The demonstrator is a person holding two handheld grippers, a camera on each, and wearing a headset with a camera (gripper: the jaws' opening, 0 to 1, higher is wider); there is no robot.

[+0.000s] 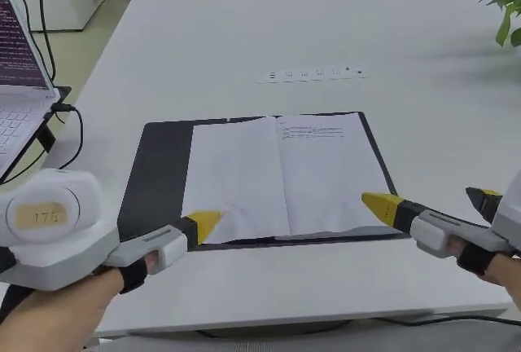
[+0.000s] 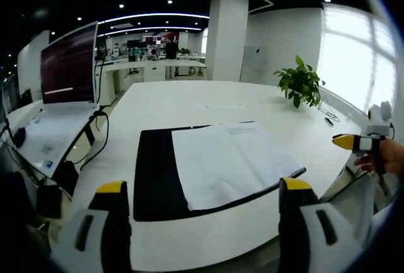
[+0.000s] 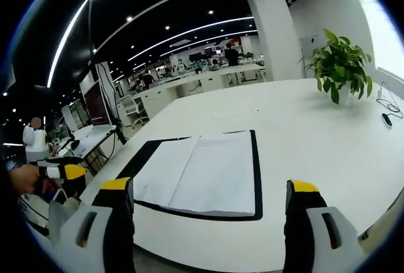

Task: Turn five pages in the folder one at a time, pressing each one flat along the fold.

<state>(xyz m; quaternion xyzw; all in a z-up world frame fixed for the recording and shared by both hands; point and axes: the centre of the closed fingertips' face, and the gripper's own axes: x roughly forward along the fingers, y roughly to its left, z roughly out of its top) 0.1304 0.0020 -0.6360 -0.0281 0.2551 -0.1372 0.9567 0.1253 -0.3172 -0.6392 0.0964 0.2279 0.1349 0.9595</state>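
- The folder (image 1: pixel 269 177) lies open and flat on the bench (image 1: pixel 326 34), near its front edge.
- No page is lifted, and I cannot tell how many of the five are turned.
- One folder, two grippers: the left hand-held gripper (image 2: pixel 202 188) and the right hand-held gripper (image 3: pixel 208 188) hover before it, jaws wide, empty.

One folder (image 1: pixel 163 181), one laptop (image 1: pixel 16 67), one plant (image 1: pixel 509 2) and one table (image 1: pixel 326 26) are showing, plus two grippers: left gripper (image 2: pixel 204 186), right gripper (image 1: pixel 431 198).
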